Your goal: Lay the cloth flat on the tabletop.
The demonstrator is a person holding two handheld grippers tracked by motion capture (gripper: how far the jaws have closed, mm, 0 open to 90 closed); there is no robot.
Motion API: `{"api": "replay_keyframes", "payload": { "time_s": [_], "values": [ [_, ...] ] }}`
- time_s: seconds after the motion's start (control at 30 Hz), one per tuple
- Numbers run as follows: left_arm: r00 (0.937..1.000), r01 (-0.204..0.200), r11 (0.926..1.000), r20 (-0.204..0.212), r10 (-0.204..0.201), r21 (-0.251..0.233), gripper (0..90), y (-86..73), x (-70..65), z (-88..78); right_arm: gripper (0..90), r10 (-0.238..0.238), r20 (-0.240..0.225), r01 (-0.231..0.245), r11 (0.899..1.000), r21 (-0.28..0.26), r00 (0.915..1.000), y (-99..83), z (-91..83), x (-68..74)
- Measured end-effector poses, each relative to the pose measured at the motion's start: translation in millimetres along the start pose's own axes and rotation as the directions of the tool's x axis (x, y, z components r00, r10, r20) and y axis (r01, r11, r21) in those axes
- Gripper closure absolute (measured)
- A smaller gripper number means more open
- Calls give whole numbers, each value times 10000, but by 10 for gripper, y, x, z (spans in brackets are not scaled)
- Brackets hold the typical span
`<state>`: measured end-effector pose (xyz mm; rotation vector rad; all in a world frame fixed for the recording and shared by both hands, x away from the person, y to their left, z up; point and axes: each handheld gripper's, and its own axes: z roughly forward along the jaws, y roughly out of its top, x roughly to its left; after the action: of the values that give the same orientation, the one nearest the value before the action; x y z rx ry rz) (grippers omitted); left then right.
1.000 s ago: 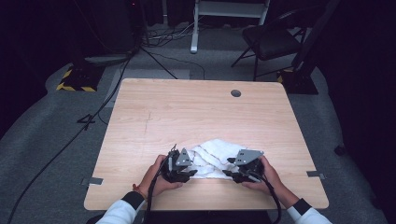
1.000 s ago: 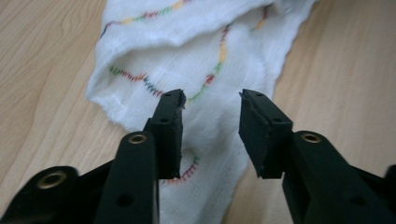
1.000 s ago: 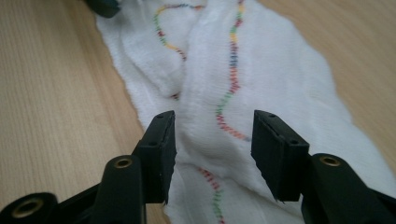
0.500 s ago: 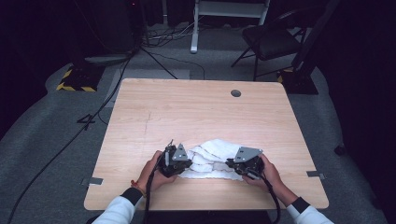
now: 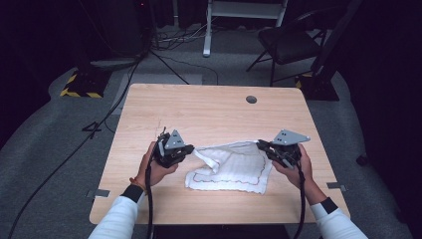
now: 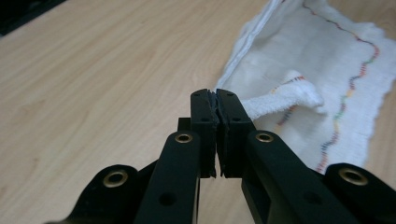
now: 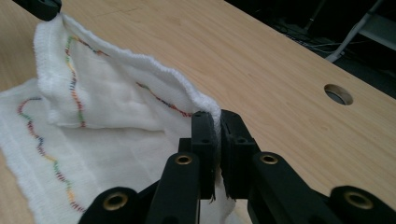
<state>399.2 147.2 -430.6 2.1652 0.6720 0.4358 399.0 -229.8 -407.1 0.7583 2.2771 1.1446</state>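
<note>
A white cloth [image 5: 229,167] with a wavy coloured stitch line lies on the wooden table [image 5: 209,114], its far edge lifted and stretched between my two grippers. My left gripper [image 5: 191,149] is shut on the cloth's left corner; in the left gripper view the jaws [image 6: 215,95] pinch a twisted bit of the cloth [image 6: 327,60]. My right gripper [image 5: 261,145] is shut on the right corner; in the right gripper view the jaws [image 7: 218,116] clamp the hem of the cloth [image 7: 107,107], and the left gripper [image 7: 44,7] holds the far end.
A round cable hole [image 5: 251,99] sits near the table's far edge. Beyond the table stand a dark chair [image 5: 288,42] and a white frame [image 5: 244,10], with cables on the floor [image 5: 164,59]. Bare wood lies between the cloth and the far edge.
Both grippers have closed on the cloth's corners, risen and moved apart. The bunched cloth is now spread out, with its far edge pulled taut between them.
</note>
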Motion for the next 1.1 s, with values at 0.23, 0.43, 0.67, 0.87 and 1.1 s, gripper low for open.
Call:
{"api": "replay_keyframes", "payload": {
  "time_s": [0.23,0.43,0.67,0.87,1.1],
  "values": [
    [9993,0,9996,-373,-10,-275,866,223,213,90,851,-244,535,236,9996,150,9983,125,123,-166],
    [9982,-80,9998,-600,68,-205,866,478,447,277,852,13,904,-33,9998,219,9959,262,251,-404],
    [9964,268,9985,-787,-305,-474,868,754,783,452,855,396,1421,-454,9983,376,9891,410,423,-684],
    [9745,770,9969,-2098,-792,-184,639,842,913,561,661,627,2604,-830,9942,680,9635,540,616,-896],
    [9695,1604,9862,-1940,-1497,407,299,586,796,784,468,1065,2196,-1378,9815,1326,9698,439,750,-935]
  ]
}}
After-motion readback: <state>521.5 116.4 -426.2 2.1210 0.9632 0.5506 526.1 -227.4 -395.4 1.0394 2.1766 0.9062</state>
